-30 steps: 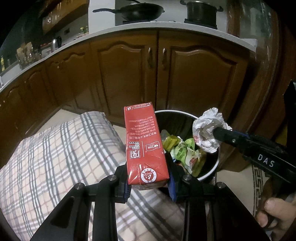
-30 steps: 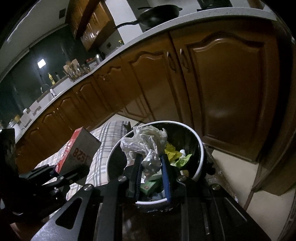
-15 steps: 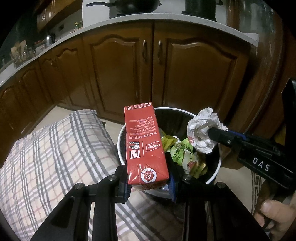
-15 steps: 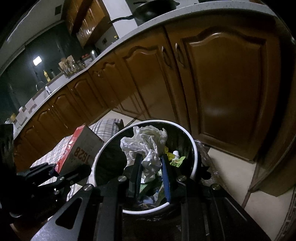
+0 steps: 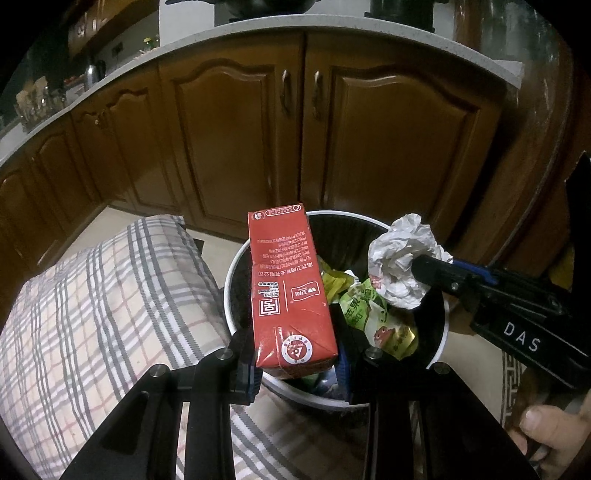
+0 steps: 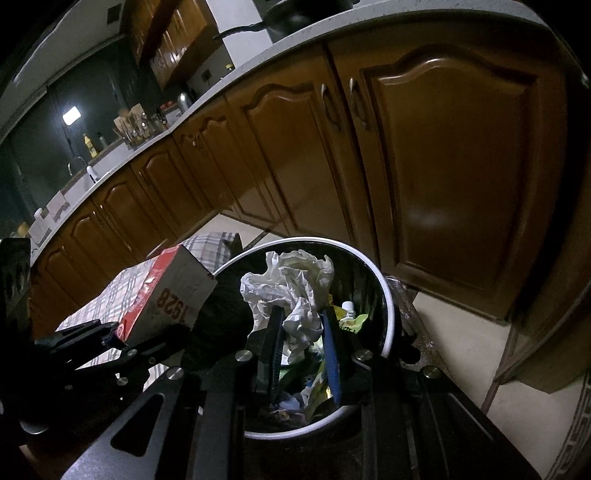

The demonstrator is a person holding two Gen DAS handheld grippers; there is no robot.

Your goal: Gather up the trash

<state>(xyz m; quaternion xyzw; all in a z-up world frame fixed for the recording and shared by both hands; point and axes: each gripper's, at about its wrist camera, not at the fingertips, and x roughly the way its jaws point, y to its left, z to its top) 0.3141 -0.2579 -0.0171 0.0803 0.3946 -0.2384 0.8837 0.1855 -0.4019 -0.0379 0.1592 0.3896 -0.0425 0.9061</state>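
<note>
Both grippers closer over bin [image 5: 236, 266] than before. Left gripper [image 5: 297, 363] pinching red carton [image 5: 288, 295] above near rim; right gripper [image 6: 301, 345] pinching crumpled paper [image 6: 291, 291] over bin's middle, positioned for dropping in.

Right claw [image 6: 301, 326] grips crumpled white paper [image 6: 291, 291] over the bin [image 6: 388, 314]; left claw [image 6: 122, 341] holds a red carton [image 6: 166, 295]

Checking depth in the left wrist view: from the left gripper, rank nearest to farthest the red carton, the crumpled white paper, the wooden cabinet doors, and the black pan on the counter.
1. Red carton, clamped in the left gripper.
2. Crumpled white paper, to the right, over the bin.
3. Wooden cabinet doors, behind the bin.
4. Black pan, on the counter, top edge.
</note>
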